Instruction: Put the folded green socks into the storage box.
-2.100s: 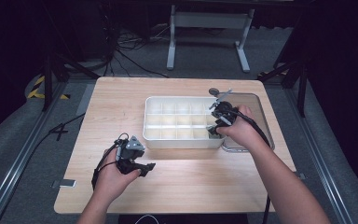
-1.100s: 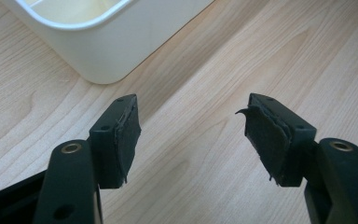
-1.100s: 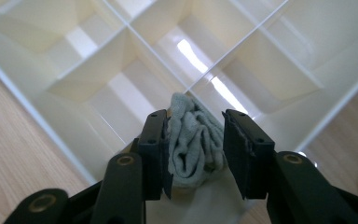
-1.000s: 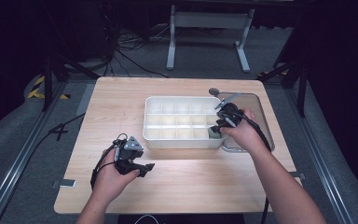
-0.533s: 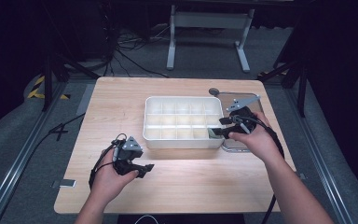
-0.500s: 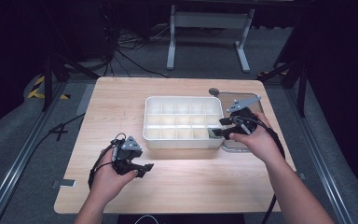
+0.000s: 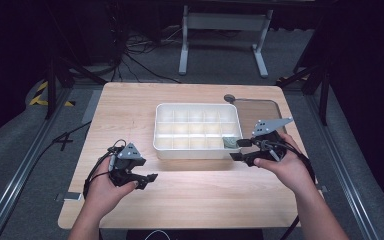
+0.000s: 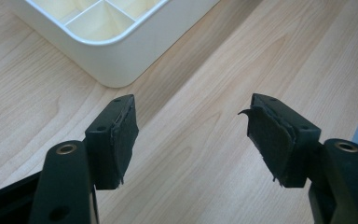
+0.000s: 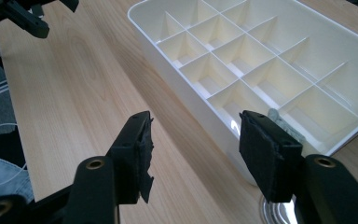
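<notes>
Small grey-green piece [image 7: 228, 143] in the near right corner compartment of the white divided tray [image 7: 198, 149] mid-desk, right gripper [image 7: 241, 150] just off that corner, jaws freshly widened and empty, pointing left, left gripper [image 7: 147, 181] wide open, empty, near the desk's front left

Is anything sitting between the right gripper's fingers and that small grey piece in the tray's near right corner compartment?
Only the tray's white near wall. The right gripper is open outside it; the grey piece lies just inside.
</notes>
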### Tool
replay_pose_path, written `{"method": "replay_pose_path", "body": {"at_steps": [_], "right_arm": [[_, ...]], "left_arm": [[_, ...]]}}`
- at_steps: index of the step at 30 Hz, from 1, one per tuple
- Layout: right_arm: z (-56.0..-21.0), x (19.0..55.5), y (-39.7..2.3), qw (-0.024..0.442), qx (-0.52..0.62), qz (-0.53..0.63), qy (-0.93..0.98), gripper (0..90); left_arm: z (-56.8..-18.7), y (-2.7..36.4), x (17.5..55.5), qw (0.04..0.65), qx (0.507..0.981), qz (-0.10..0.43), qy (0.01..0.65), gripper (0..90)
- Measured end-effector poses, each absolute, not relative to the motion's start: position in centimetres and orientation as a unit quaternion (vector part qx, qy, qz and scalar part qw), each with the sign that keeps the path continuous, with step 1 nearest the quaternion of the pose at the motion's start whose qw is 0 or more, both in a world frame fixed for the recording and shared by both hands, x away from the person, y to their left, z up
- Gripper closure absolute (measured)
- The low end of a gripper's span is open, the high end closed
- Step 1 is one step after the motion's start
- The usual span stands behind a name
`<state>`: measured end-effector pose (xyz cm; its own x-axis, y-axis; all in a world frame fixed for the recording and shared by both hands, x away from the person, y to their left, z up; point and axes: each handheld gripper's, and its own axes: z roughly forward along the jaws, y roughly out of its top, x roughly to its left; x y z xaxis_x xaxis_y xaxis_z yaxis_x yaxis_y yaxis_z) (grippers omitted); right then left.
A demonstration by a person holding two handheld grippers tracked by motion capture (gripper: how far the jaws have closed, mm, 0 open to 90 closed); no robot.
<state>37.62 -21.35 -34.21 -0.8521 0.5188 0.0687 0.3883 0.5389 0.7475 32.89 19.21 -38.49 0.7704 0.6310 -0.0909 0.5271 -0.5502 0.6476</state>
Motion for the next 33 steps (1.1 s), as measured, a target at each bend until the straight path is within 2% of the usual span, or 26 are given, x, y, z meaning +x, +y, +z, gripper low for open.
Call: {"method": "replay_pose_path", "body": {"at_steps": [3,17,22,33], "right_arm": [[-34.5,36.8,-21.4,0.071,0.257,0.408,0.873,46.7],[-36.8,34.5,-21.3,0.052,0.226,0.415,0.88,44.7],[-37.6,34.1,-21.3,0.054,0.226,0.404,0.885,42.7],[-41.8,33.9,-19.5,0.024,0.213,0.343,0.915,38.2]], "left_arm": [[-38.5,19.1,32.7,0.339,0.879,0.071,0.326,34.0],[-38.7,18.0,32.2,0.333,0.89,0.019,0.31,30.6],[-38.9,17.7,32.3,0.312,0.898,0.026,0.308,29.6],[-39.3,17.5,32.5,0.298,0.905,0.02,0.302,27.7]]}}
